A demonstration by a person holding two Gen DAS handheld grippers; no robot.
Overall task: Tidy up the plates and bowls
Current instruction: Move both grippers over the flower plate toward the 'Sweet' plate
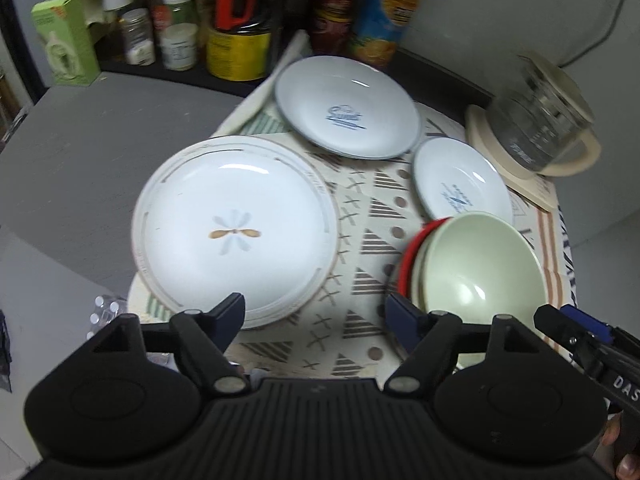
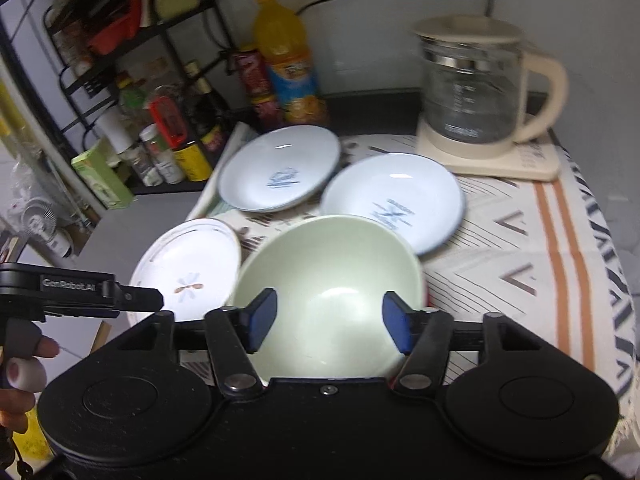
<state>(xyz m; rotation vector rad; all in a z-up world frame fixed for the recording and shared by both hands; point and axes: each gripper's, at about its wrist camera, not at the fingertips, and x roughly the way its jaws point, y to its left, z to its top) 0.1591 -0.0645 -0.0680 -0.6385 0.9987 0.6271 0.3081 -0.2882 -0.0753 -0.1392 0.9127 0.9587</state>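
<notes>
Pale green bowl (image 2: 328, 292), glossy and probably slick, nested on a red one on the counter's patterned cloth (image 2: 520, 248).
Grab the rim, go easy: right gripper (image 2: 329, 322) hovers spread over it, left gripper (image 1: 316, 316) wide apart too, near the big plate (image 1: 236, 228).

Bowl stack (image 1: 480, 264) right of large plate (image 1: 236, 228); two plates (image 1: 348, 108) behind.

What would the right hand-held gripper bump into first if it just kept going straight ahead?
Probably the pale green bowl: the right hand-held gripper is open and points right into it. Depth is hard to judge, so contact could come at the rim or inside.
</notes>
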